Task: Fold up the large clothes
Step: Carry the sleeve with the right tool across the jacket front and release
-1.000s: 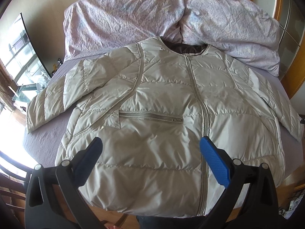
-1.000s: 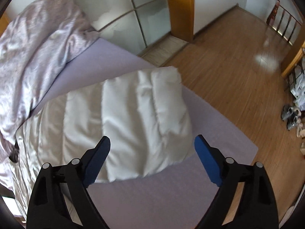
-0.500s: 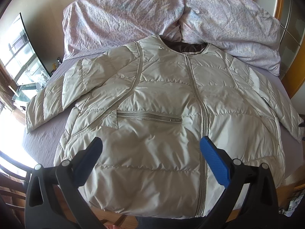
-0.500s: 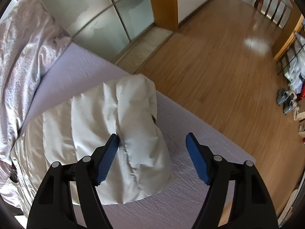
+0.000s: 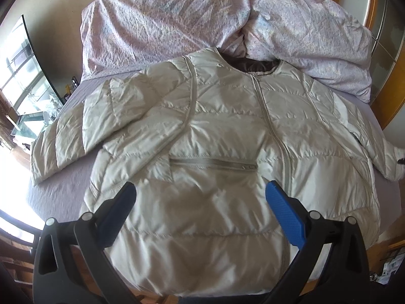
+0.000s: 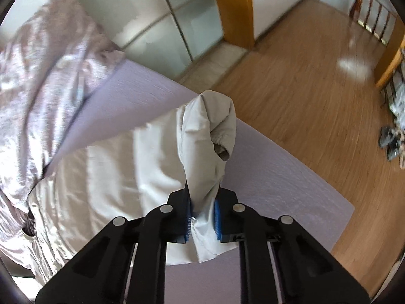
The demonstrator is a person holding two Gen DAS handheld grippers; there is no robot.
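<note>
Two grippers are showing, one per wrist view. No brand, label or writing is readable anywhere. Across the middle of the left view, a pale quilted jacket (image 5: 215,152) is lying front-up on a lilac bed (image 5: 58,192), its collar toward the crumpled duvet (image 5: 202,17) filling the top of the frame. The left gripper (image 5: 200,202) is hovering at the bottom centre over the jacket's hem, jaws spread wide and gripping nothing. The hem's lowest edge is disappearing behind the gripper body. At the far right edge, the sleeve (image 5: 379,152) is partly cut off. In the right view, the right gripper (image 6: 202,217) is clenching that sleeve's (image 6: 207,147) cuff at centre, bunching the fabric upward. A wooden floor (image 6: 303,101) is filling the upper right, with blurred shoes (image 6: 392,139) at the right edge; frosted glass doors (image 6: 152,20) are standing at the top.
</note>
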